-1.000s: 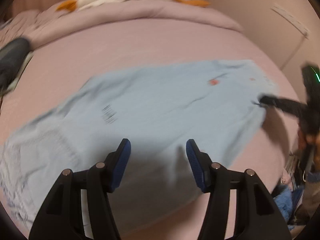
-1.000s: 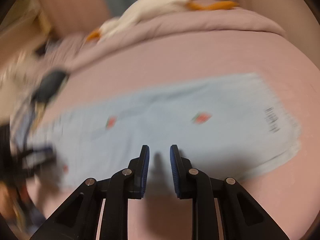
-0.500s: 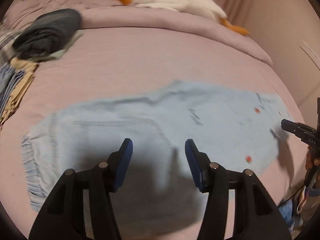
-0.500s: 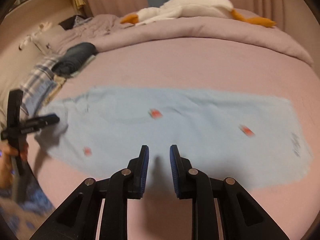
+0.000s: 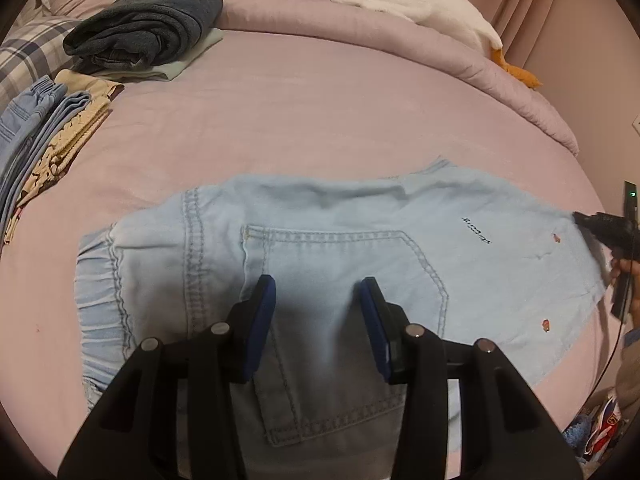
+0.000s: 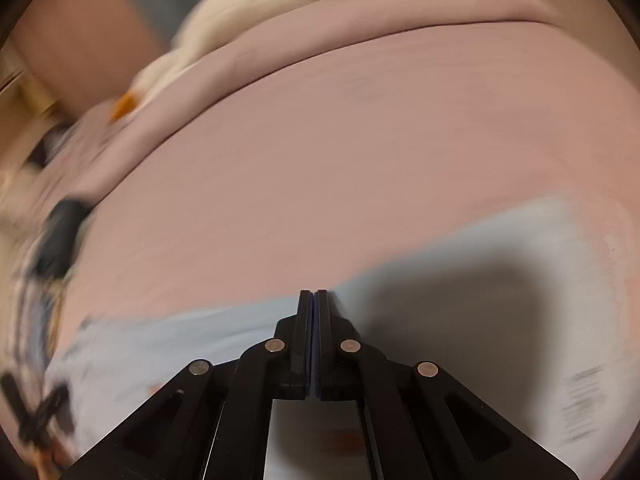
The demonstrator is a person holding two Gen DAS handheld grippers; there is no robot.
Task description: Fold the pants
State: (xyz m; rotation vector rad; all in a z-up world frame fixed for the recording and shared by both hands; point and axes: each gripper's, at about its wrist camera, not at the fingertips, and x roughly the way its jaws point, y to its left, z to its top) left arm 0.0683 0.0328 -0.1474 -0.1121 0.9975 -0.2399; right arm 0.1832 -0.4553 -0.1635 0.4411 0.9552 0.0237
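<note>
Pink bed point(image 5: 320, 112), pale denim pants point(image 5: 340, 240) flat, left jaws wide, right jaws pressed together.

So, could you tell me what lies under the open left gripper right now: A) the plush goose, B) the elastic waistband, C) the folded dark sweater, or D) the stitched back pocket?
D: the left gripper hangs open over the stitched back pocket of the light blue pants.
</note>
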